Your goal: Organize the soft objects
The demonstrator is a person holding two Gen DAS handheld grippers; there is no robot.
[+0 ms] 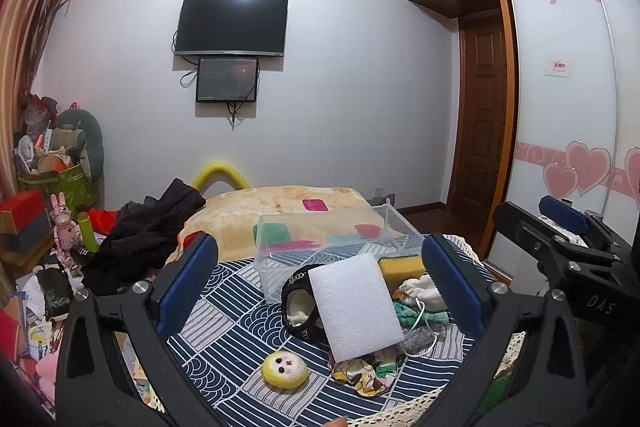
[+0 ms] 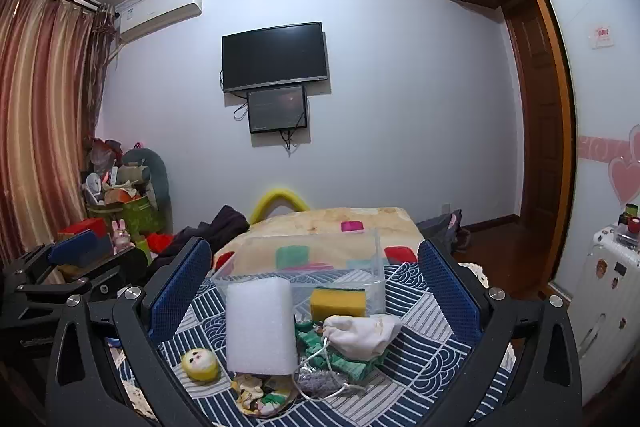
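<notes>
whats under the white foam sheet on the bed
The white foam sheet leans over a black slipper and a floral cloth, with a grey knit piece at its edge. Anything further beneath is covered.

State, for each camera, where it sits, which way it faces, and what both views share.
Left wrist: on the left hand-held gripper, facing along the bed to the TV wall; its own open blue fingers show, plus the right hand-held gripper.
Right wrist: on the right hand-held gripper, facing likewise; the left one shows at left.
Shared: foam, sponge, clear box, yellow toy.
</notes>
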